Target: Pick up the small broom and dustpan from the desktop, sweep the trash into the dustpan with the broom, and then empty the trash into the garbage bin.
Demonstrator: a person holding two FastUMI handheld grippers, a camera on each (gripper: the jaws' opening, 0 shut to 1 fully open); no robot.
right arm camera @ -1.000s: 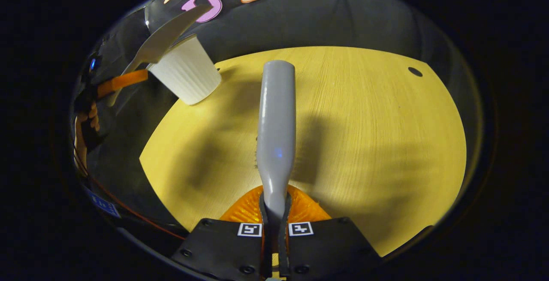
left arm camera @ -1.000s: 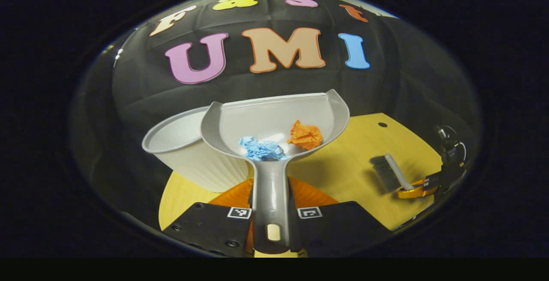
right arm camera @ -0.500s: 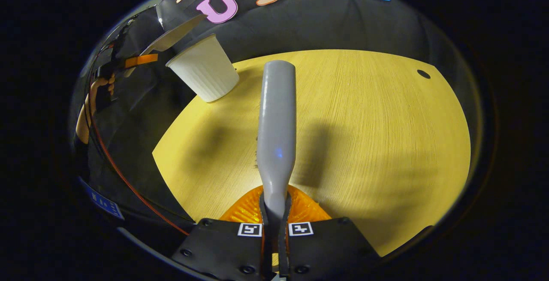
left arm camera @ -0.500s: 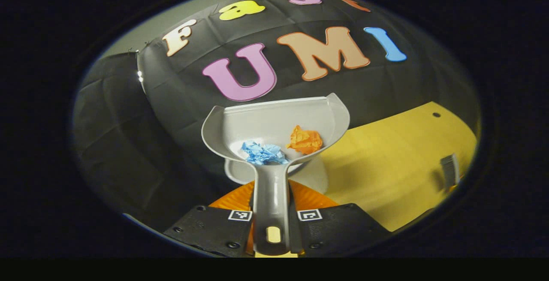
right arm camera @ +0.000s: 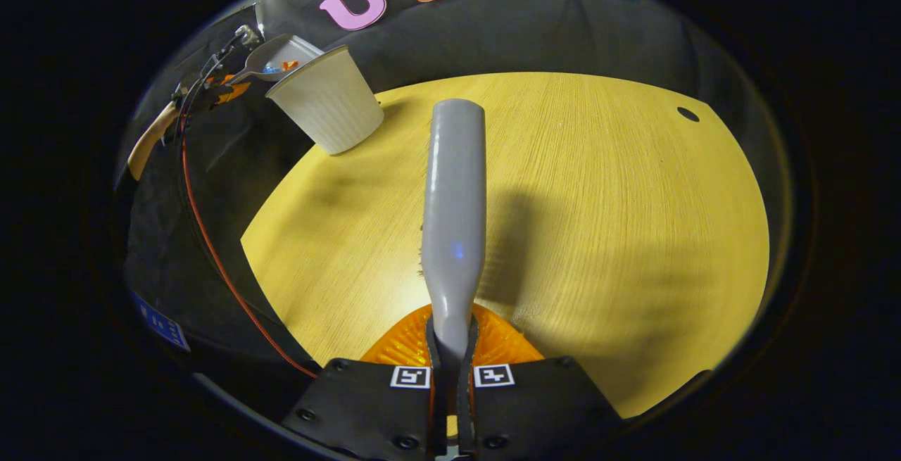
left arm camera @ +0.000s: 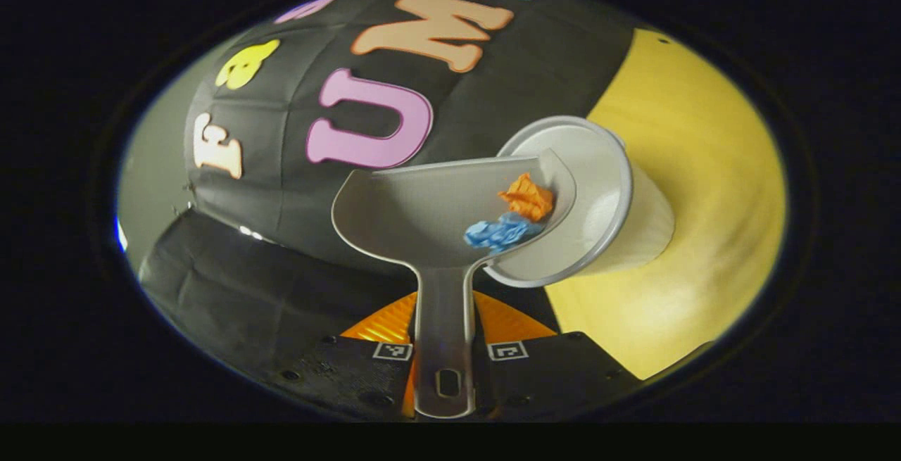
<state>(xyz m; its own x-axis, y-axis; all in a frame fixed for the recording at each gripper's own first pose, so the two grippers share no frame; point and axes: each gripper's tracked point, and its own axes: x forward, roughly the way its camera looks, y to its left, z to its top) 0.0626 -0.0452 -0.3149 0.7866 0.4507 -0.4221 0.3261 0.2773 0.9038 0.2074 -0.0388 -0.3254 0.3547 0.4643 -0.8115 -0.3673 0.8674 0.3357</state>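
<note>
My left gripper is shut on the handle of the grey dustpan, which is rolled toward its right side over the mouth of the white garbage bin. An orange paper ball and a blue paper ball lie against the pan's lower right wall, next to the bin's rim. My right gripper is shut on the grey broom, held low over the yellow desktop. In the right gripper view the bin stands at the desk's far left corner with the tilted dustpan above it.
A hand and forearm hold the left gripper at the far left, with a red cable hanging below. A small dark hole marks the desktop's far right. The desk edge runs close to the bin.
The dustpan has rolled to its right over the bin's opening, and both paper balls have slid to the pan's right wall. The broom has stayed still.
</note>
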